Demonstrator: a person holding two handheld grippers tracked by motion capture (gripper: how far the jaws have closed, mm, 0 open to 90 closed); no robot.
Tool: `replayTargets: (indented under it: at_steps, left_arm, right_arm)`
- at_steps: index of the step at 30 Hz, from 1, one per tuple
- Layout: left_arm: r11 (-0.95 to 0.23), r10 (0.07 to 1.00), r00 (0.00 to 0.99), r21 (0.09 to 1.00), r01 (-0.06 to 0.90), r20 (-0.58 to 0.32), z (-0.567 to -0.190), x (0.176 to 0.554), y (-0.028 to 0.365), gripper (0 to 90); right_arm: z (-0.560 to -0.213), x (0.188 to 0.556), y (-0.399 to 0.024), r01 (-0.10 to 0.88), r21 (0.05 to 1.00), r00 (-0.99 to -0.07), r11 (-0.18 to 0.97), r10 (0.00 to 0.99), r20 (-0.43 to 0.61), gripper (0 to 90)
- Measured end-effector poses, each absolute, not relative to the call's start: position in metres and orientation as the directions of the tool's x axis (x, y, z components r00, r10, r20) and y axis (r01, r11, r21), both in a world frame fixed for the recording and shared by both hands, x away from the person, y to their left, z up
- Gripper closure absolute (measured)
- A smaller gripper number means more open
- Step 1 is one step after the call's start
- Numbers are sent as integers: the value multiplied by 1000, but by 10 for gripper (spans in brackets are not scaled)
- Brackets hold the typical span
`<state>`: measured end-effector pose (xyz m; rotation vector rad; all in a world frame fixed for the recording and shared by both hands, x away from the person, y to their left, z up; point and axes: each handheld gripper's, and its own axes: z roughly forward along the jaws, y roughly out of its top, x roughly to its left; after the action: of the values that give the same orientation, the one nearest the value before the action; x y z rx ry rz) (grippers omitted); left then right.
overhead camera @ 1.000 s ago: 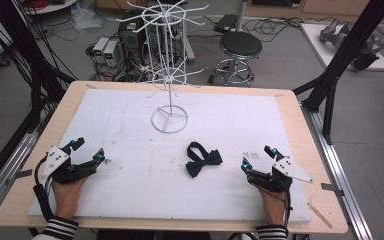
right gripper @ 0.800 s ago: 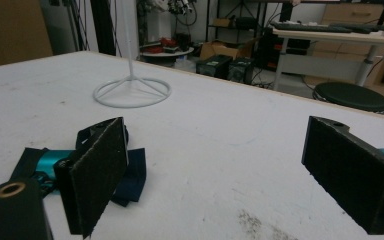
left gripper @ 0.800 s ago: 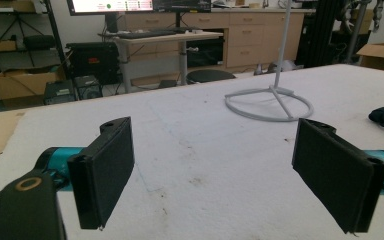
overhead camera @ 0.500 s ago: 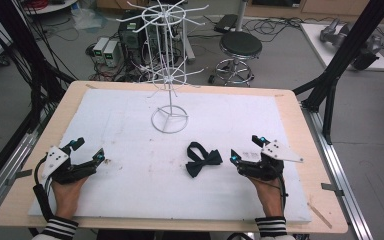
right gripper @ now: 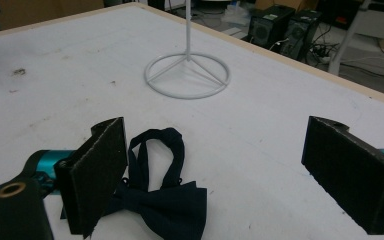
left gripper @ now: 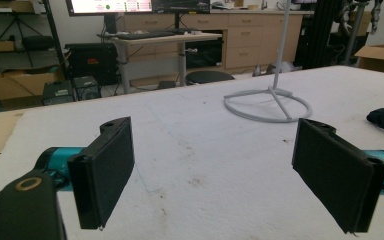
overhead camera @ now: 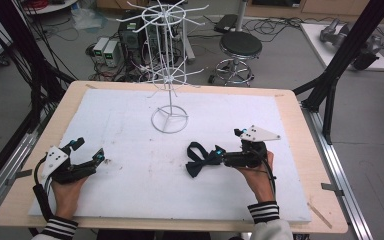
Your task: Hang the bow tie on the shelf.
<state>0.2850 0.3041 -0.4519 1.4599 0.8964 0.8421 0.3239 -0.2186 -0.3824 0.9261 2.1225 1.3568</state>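
Bow tie (overhead camera: pixel 200 161), soft, light, limp fabric, lies near wire stand (overhead camera: pixel 169 118); right tongs (overhead camera: pixel 222 154) spread over it; grip at centre knot w/ strap trailing; left tongs (overhead camera: pixel 87 151) spread, idle

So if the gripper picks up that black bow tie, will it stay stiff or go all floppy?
Probably floppy. The bow tie looks like soft cloth lying flat on the white mat, and its thin strap loop would likely dangle. It seems light, so pushed it may slide or bunch up rather than roll. The right gripper, open around it, should hold it if the fingers pinch the thick knot.
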Motion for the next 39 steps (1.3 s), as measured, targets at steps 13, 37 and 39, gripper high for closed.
replayTargets:
  at_steps: [13, 37, 39]
  left_arm:
    - [-38, 894, 447, 997, 63, 6, -452, 285, 304, 175]
    - [-41, 895, 446, 997, 62, 9, -452, 285, 304, 175]
    - [-40, 895, 446, 997, 62, 9, -452, 285, 304, 175]
  right_arm:
    - [-379, 360, -196, 429, 829, -704, 360, 708, 57, 147]
    - [-397, 390, -160, 562, 661, -721, 497, 686, 97, 296]
    - [-399, 391, -158, 565, 645, -727, 514, 680, 95, 323]
